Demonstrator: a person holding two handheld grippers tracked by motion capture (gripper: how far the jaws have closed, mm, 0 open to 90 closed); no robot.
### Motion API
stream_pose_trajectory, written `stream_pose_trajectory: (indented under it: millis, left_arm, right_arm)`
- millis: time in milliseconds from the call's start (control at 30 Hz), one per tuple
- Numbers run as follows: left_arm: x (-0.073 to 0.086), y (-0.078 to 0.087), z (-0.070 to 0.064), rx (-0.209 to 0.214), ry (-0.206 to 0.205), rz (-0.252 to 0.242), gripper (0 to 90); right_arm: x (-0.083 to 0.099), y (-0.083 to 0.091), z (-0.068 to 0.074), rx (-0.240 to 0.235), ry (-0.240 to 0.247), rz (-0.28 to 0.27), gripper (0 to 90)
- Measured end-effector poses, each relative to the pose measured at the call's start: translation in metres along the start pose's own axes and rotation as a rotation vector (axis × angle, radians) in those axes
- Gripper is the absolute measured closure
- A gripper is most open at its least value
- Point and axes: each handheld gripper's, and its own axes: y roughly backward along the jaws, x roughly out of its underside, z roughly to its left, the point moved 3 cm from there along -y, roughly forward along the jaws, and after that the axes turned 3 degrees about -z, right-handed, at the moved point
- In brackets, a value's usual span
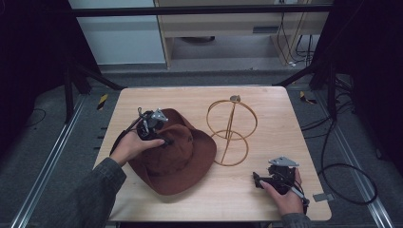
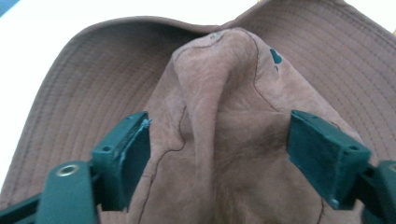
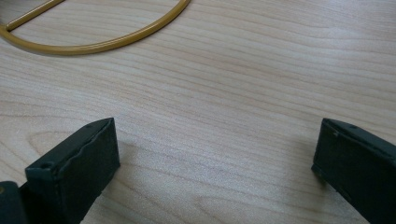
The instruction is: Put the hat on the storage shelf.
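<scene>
Brown suede wide-brimmed hat on pale wooden counter, not yet on gold wire hat stand. Left tongs wide open astride crown, ungripped. Right tongs wide open, empty.

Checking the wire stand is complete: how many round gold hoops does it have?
2: an upright gold wire hoop at the table's middle, and a flat base hoop lying just in front, beside the brown felt hat.

Hat brim cut off by frame edges.

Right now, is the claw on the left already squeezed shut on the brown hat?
No: in the left gripper view the left claw stands open, its jaws on either side of the brown hat crown, with gaps showing.
</scene>
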Motion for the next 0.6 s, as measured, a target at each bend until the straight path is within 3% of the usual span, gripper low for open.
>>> stream_pose_trajectory:
  millis: [167, 367, 400, 467, 533, 600]
  left_arm:
    - [0.000, -0.005, -0.001, 0.006, 0.000, 0.018, 32.8]
    - [0.003, -0.013, -0.002, 0.024, 0.014, 0.028, 60.5]
    - [0.004, -0.014, -0.002, 0.027, 0.020, 0.035, 69.1]
    - [0.004, -0.014, -0.001, 0.027, 0.019, 0.044, 72.7]
    - [0.004, -0.014, 0.000, 0.036, 0.022, 0.052, 82.7]
    - [0.004, -0.014, -0.001, 0.042, 0.027, 0.055, 84.6]
  right_arm:
    - [0.000, 0.000, 0.000, 0.001, 0.001, 0.000, 0.5]
    - [0.000, 0.000, 0.000, 0.001, 0.000, 0.000, 0.5]
    - [0.000, 0.000, 0.000, 0.000, 0.000, 0.000, 0.5]
    - [0.000, 0.000, 0.000, 0.000, 0.000, 0.000, 0.5]
    - [0.000, 0.000, 0.000, 0.000, 0.000, 0.000, 0.5]
    - [0.000, 0.000, 0.000, 0.000, 0.000, 0.001, 0.5]
